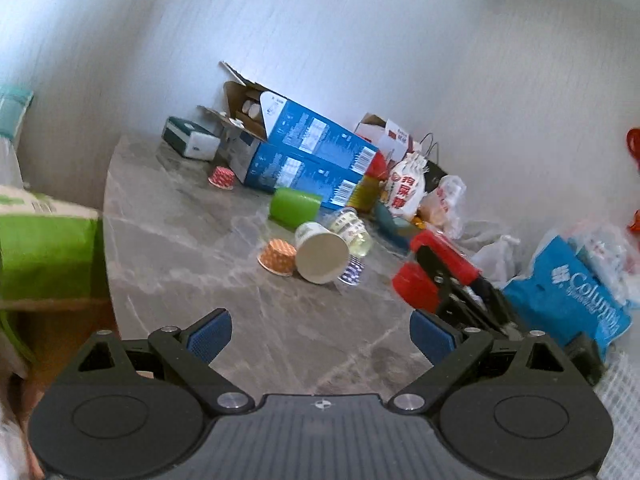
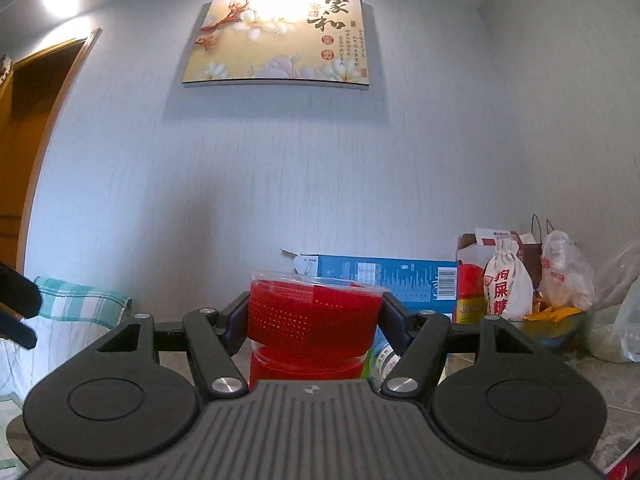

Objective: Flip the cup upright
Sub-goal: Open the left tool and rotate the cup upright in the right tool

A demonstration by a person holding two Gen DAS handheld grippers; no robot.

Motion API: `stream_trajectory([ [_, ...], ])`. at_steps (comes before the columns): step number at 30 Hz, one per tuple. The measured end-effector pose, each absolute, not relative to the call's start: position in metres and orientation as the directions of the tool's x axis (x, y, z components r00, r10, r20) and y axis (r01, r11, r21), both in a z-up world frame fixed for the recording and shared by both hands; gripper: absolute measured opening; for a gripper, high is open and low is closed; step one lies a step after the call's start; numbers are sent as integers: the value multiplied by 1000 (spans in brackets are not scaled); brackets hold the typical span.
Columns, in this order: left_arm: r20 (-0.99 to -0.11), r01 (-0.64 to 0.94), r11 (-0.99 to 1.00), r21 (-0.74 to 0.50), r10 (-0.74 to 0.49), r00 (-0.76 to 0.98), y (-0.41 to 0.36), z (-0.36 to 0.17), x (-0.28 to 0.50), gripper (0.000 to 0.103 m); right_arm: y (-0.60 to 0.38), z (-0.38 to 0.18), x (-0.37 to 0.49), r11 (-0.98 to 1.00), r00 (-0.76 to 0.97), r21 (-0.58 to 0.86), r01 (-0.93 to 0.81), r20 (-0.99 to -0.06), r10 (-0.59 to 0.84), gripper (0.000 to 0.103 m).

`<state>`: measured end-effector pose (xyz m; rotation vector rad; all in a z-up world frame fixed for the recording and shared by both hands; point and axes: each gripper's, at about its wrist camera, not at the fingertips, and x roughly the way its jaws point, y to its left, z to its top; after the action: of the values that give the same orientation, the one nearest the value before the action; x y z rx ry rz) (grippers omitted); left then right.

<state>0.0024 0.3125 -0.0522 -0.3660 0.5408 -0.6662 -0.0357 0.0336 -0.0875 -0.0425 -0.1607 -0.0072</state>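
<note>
My right gripper (image 2: 314, 316) is shut on a red cup (image 2: 312, 316) with a clear rim, holding it upright with its mouth up. In the left wrist view the same red cup (image 1: 416, 284) and right gripper (image 1: 430, 268) show at the right, above the grey marble table (image 1: 180, 240). My left gripper (image 1: 320, 334) is open and empty, low over the table's near part. Ahead of it lie a white paper cup (image 1: 320, 254) on its side, a green cup (image 1: 294, 206) on its side, and an orange dotted cup (image 1: 276, 258).
Blue cartons (image 1: 304, 152) are stacked against the wall. A red patterned cup (image 1: 221, 178), a clear bottle (image 1: 352, 228), a white drawstring bag (image 1: 406, 190), plastic bags and a blue Columbia bag (image 1: 576, 300) crowd the back and right. A green box (image 1: 44, 248) stands left.
</note>
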Motion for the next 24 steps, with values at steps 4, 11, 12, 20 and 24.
stream_trajectory([
  [4,-381,453,748,-485,-647,661,305,-65,-4,97,33,-89,-34,1000,995,-24,-17,101,19,67],
  [11,-369,451,759,-469,-633,681,303,-61,-15,97,21,-99,-21,997,1000,72,-12,-27,14,67],
  [12,-370,448,761,-468,-630,683,303,-61,-16,97,23,-102,-24,997,999,74,-13,-28,15,67],
  [20,-400,438,762,-476,-632,664,295,-70,-20,97,40,-121,-33,1000,1000,-18,7,29,-7,67],
  [24,-411,432,763,-480,-631,658,291,-70,-19,97,44,-130,-34,999,997,-35,17,73,-15,67],
])
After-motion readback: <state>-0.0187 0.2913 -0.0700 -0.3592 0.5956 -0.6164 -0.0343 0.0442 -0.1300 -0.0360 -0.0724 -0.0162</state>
